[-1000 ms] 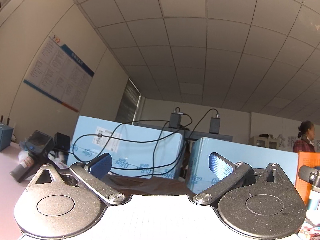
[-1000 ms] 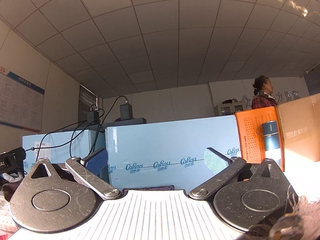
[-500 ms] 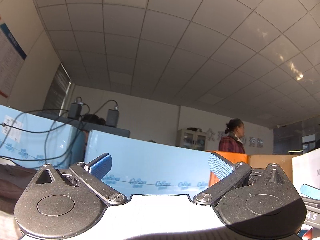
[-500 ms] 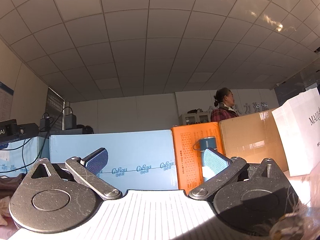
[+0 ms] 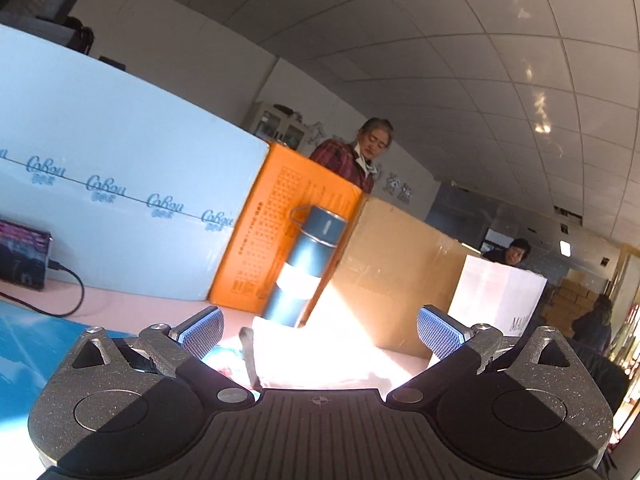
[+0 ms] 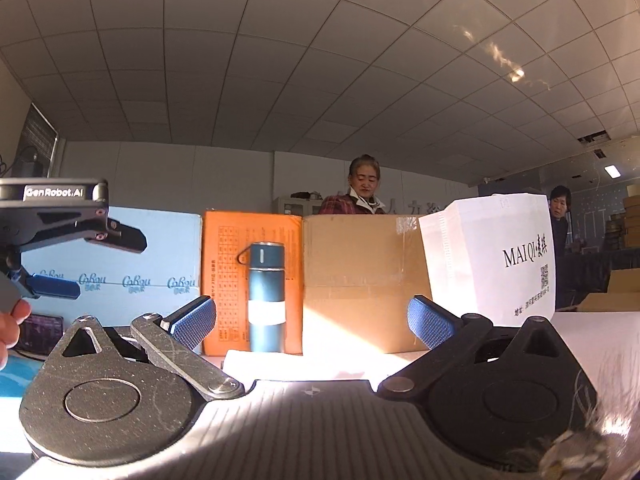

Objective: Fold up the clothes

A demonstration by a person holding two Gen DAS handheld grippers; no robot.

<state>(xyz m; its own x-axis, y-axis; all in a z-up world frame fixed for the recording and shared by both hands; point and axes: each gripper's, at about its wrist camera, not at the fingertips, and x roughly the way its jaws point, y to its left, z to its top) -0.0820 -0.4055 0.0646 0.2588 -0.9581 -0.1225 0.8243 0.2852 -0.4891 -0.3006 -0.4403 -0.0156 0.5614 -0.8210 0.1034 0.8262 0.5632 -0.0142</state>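
Sunlit white cloth [image 5: 320,356] lies on the table just in front of a blue flask [image 5: 306,268], its shape too washed out to tell folded from loose. Left gripper [image 5: 318,326] and right gripper [image 6: 310,322] hover before the flask, jaws spread wide, holding nothing. Progress on the folding cannot be judged from here.

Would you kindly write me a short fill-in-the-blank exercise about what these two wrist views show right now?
1. The blue flask stands in front of the ____ box.
2. The white bag bears the printed word ____.
3. Both the left hand-held gripper and the right hand-held gripper are ____.
4. The white cloth lies in bright ____.

Missing words: orange; MAIQI; open; sunlight
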